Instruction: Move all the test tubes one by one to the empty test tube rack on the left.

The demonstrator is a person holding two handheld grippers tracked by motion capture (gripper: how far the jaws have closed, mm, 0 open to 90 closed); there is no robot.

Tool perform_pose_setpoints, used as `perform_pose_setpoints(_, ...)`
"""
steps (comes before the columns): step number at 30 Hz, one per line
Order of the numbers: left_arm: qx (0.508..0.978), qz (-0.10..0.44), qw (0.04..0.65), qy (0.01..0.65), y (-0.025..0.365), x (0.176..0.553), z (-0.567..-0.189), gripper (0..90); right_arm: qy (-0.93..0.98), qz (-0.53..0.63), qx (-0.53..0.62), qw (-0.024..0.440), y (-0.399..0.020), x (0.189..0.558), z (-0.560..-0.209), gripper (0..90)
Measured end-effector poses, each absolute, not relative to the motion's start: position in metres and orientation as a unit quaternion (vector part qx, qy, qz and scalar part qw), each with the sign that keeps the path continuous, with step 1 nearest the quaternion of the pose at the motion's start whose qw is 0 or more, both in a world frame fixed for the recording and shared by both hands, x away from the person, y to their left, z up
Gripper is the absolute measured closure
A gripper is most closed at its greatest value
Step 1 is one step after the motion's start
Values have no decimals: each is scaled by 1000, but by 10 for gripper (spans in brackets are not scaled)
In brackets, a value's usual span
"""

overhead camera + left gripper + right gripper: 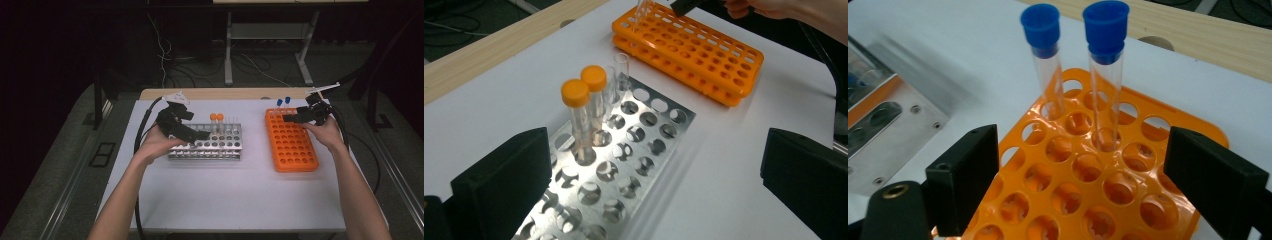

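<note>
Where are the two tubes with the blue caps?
The blue-capped tubes stand upright in the far corner of the orange rack, on the table's right side in the high view, just ahead of the right claw.

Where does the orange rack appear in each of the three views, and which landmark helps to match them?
High view: the orange rack lies right of centre on the white table, under the right gripper.
Left gripper view: at the top, right of centre, beyond the metal rack.
Right gripper view: low in the centre, between the fingers.
Shared landmark: the two blue-capped tubes stand at its far end; the left gripper view cuts off their caps.
</note>
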State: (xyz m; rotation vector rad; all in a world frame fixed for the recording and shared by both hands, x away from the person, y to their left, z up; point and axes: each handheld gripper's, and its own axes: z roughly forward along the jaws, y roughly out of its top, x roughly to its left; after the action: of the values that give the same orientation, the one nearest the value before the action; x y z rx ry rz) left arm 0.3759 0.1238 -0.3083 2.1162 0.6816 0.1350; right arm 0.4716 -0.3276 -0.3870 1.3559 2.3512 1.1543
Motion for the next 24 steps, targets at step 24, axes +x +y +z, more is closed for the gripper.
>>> perform_pose_setpoints(24, 850, 49, 460, 252, 132, 307, -341, 0, 781, 363, 487, 146, -312, 486, -405, 456)
